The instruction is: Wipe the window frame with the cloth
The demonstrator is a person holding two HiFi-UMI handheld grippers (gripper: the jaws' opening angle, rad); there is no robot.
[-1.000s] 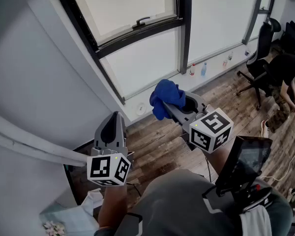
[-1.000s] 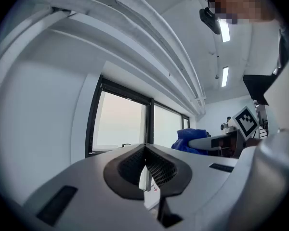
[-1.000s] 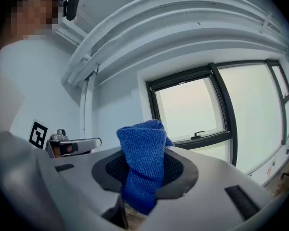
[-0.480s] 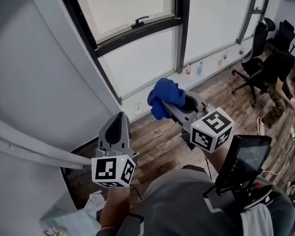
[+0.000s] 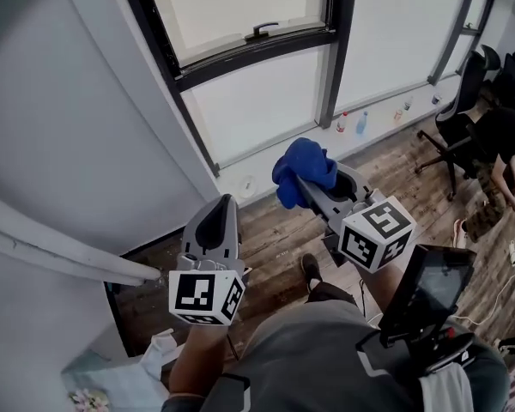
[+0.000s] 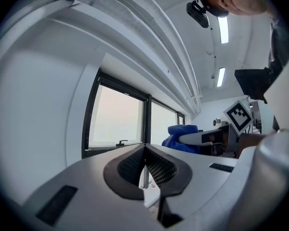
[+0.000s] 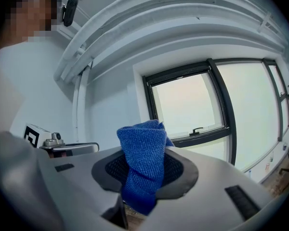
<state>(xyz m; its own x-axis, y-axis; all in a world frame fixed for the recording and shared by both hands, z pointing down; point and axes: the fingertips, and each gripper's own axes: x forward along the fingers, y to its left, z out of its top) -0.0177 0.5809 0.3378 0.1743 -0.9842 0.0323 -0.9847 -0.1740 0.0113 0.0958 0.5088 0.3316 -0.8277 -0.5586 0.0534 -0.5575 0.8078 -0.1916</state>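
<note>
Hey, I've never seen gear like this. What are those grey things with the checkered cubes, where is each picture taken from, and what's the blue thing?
No robot here: a person holds grey hand tongs in each hand; the marker cubes are part of them. The head view looks down from a camera on the person's head; the other two views ride on the tongs and look along their jaws. The right tongs are shut on a crumpled blue woven cloth. The left tongs are shut with nothing between them. Ahead is the black metal window frame, not yet touched. Below is a brown wooden plank floor, with small bottles by the wall.
</note>
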